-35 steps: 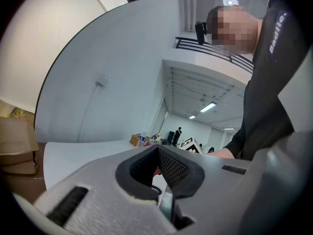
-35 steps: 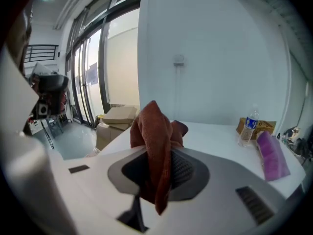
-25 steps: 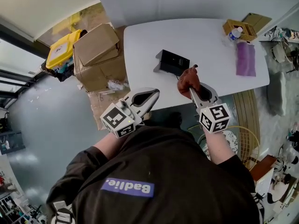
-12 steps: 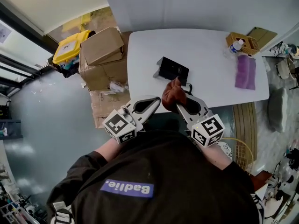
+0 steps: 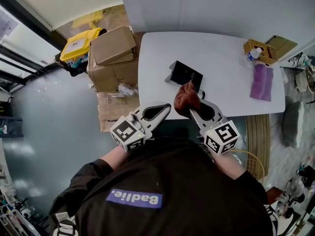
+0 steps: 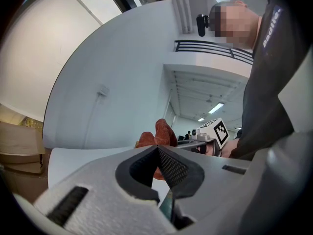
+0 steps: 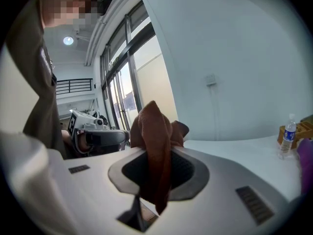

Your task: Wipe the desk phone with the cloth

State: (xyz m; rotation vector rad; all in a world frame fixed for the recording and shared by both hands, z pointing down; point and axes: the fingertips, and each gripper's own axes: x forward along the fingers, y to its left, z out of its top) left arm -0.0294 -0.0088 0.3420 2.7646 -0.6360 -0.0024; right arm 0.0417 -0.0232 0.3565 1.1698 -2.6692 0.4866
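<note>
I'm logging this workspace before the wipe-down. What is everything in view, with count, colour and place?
table: one, white, centre
desk phone: one, black, near the table's front edge
brown cloth: one, in the right tongs, by the phone
purple cloth: one, table's right end
basket: one, yellow, far right corner
bottle: one, clear, by the basket
cardboard boxes: several, brown, floor left of the table
bin: one, yellow, beyond the boxes
left tongs: shut, empty
right tongs: shut on the brown cloth

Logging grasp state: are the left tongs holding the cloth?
No, the left tongs are shut on nothing; the brown cloth is pinched in the right tongs.
</note>
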